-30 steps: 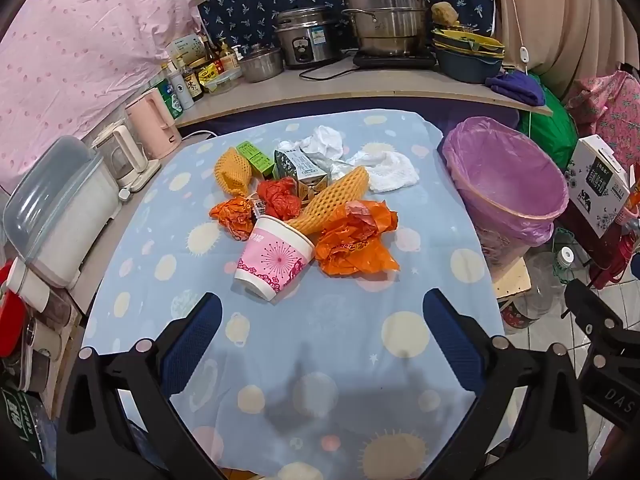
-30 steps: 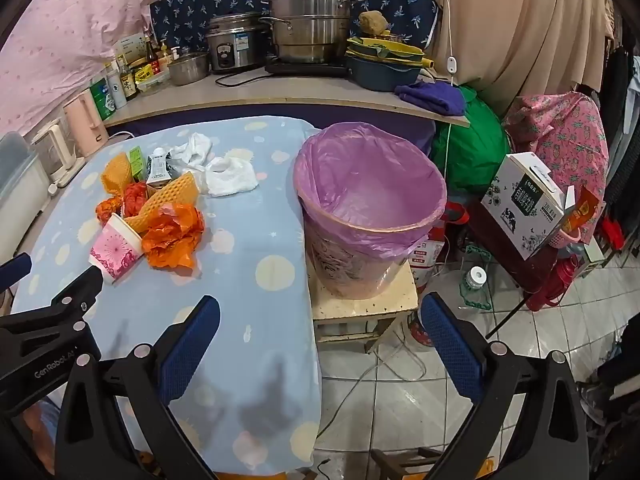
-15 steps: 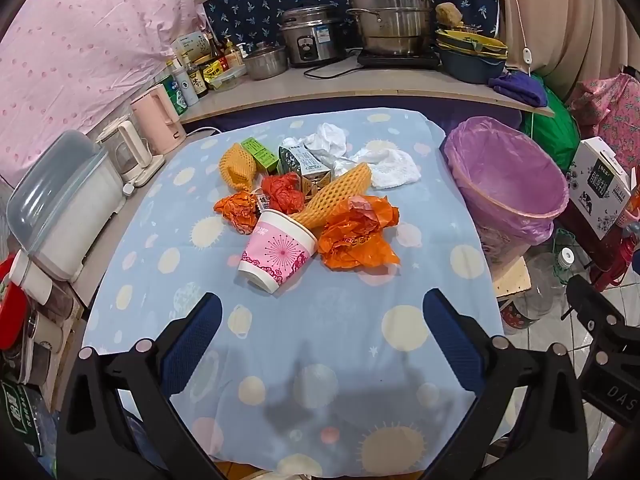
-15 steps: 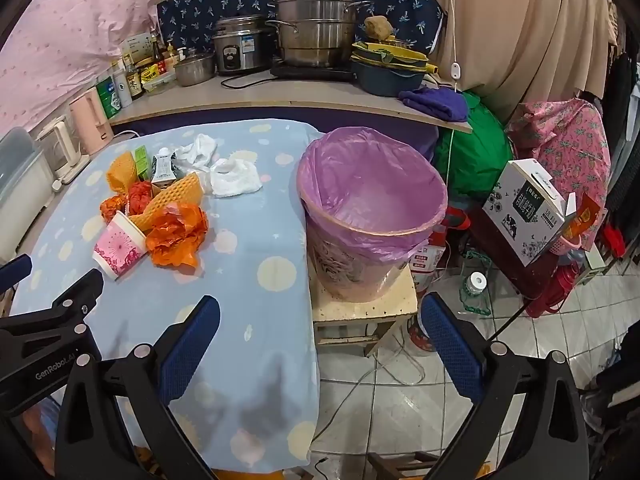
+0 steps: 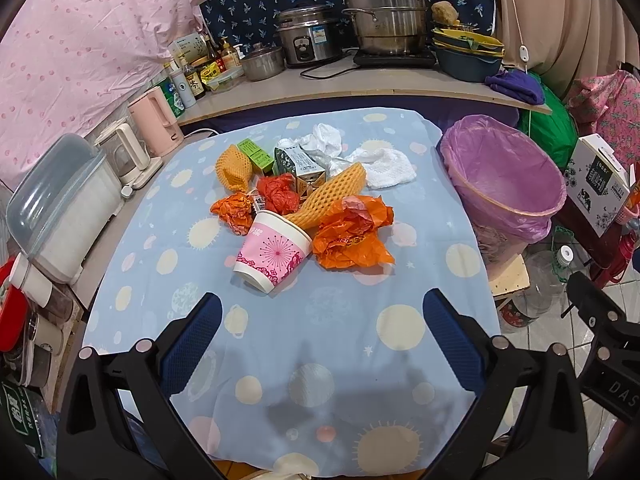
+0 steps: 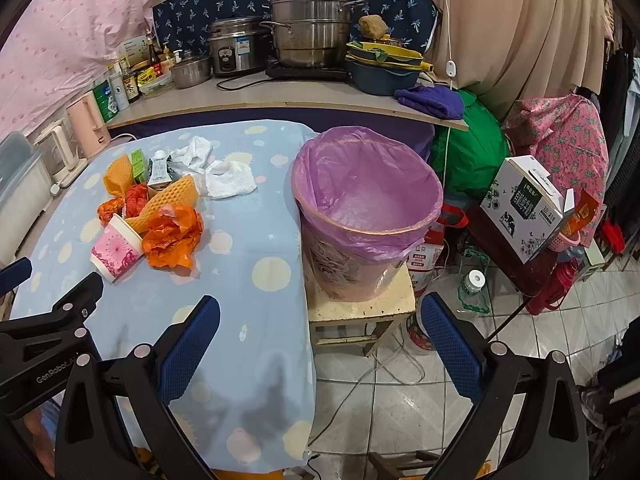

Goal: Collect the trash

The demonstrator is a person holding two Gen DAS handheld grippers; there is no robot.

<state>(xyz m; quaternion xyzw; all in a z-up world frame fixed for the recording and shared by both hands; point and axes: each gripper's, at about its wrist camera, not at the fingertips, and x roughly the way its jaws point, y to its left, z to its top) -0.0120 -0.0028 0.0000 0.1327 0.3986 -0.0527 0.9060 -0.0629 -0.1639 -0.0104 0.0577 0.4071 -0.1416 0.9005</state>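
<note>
A heap of trash lies mid-table: a tipped pink paper cup (image 5: pixel 274 253) (image 6: pixel 116 250), a crumpled orange bag (image 5: pixel 352 232) (image 6: pixel 173 236), yellow foam netting (image 5: pixel 334 196), red and orange wrappers (image 5: pixel 279 193), a milk carton (image 5: pixel 301 166), green boxes (image 5: pixel 254 154) and white tissues (image 5: pixel 386 168). A bin with a purple liner (image 5: pixel 504 176) (image 6: pixel 366 208) stands on a stool right of the table. My left gripper (image 5: pixel 322 344) is open and empty, above the table's near part, short of the cup. My right gripper (image 6: pixel 320 344) is open and empty, over the table's right edge in front of the bin.
The table wears a blue dotted cloth (image 5: pixel 304 340). Kettles (image 5: pixel 156 120) and a plastic container (image 5: pixel 60 208) line its left side. A counter behind holds pots (image 5: pixel 384 16), a rice cooker and bottles. A carton box (image 6: pixel 524 208) and bottles stand on the tiled floor at right.
Both grippers have drawn back slightly and stay open. The trash heap and the bin have not moved.
</note>
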